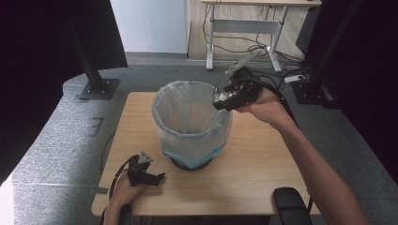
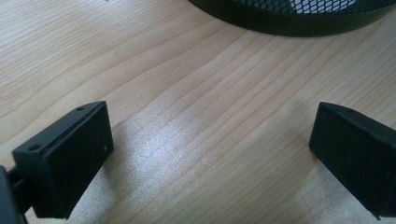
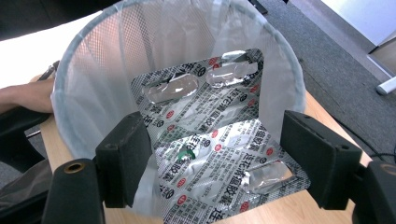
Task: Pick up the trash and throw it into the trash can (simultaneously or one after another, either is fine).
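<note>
Blister pack (image 3: pixel 219 140) between wide-open right tongs (image 3: pixel 224 163), above lined bin (image 3: pixel 93 93)

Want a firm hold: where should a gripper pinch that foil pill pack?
Pinch the pill pack across its flat printed middle, one jaw on each face, coming in from its near edge. It is a thin creased sheet, and the raised bubbles may slip.

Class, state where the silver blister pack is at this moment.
In the right gripper view, the blister pack sits between the right gripper jaws, at the lined bin rim.
</note>
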{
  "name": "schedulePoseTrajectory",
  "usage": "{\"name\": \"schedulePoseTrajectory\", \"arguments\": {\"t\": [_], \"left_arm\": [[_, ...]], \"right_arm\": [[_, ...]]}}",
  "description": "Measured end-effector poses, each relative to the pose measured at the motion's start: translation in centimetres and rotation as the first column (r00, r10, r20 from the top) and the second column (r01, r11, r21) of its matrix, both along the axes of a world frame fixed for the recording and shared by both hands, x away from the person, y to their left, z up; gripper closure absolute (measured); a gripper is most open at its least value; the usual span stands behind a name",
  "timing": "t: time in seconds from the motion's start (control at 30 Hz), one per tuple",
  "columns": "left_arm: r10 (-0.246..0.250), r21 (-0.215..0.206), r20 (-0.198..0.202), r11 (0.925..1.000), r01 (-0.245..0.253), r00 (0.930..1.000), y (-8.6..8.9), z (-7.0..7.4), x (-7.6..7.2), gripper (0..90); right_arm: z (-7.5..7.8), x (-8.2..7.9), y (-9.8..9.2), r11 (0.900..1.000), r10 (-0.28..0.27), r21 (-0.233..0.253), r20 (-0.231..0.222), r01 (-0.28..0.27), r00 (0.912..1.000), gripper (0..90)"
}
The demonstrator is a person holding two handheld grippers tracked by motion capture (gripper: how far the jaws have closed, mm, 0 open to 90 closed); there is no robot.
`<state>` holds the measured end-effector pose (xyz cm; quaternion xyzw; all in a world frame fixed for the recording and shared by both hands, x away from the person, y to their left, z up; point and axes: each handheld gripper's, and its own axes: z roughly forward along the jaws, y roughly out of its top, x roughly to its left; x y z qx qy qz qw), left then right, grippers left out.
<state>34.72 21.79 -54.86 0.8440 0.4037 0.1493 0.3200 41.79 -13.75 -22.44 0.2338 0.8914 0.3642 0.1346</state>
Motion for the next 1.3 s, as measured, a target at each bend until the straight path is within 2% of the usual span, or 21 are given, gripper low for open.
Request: {"name": "schedulePoseTrajectory", "arguments": {"t": [0.3,0.67,0.7,1.07,1.2,1.3], "left_arm": [[-0.001,0.000,0.000,1.0000,0.001,1.0000,0.0,0.0,0.0,0.0],[-0.002,0.000,0.000,1.0000,0.002,1.0000,0.0,0.0,0.0,0.0],[-0.001,0.001,0.001,1.0000,0.001,1.0000,0.0,0.0,0.0,0.0],[-0.003,0.000,0.000,1.0000,0.003,1.0000,0.0,0.0,0.0,0.0],[-0.003,0.001,0.000,1.0000,0.003,1.0000,0.0,0.0,0.0,0.0],[-0.003,0.001,0.000,1.0000,0.003,1.0000,0.0,0.0,0.0,0.0]], "right_arm": [[-0.4,1.4,3.1,1.000,0.016,-0.021,0.000,-0.016,0.9999,25.2],[-2.4,3.3,6.2,0.999,0.027,-0.045,-0.013,-0.027,0.9996,25.1],[-2.8,3.5,6.6,0.998,0.026,-0.058,-0.016,-0.026,0.9995,25.1],[-4.7,4.2,8.3,0.994,0.033,-0.106,-0.053,-0.039,0.9980,24.2],[-5.4,4.4,8.9,0.989,0.054,-0.130,-0.084,-0.065,0.9950,19.2],[-5.7,4.3,9.1,0.987,0.070,-0.137,-0.068,-0.079,0.9952,12.3]]}}
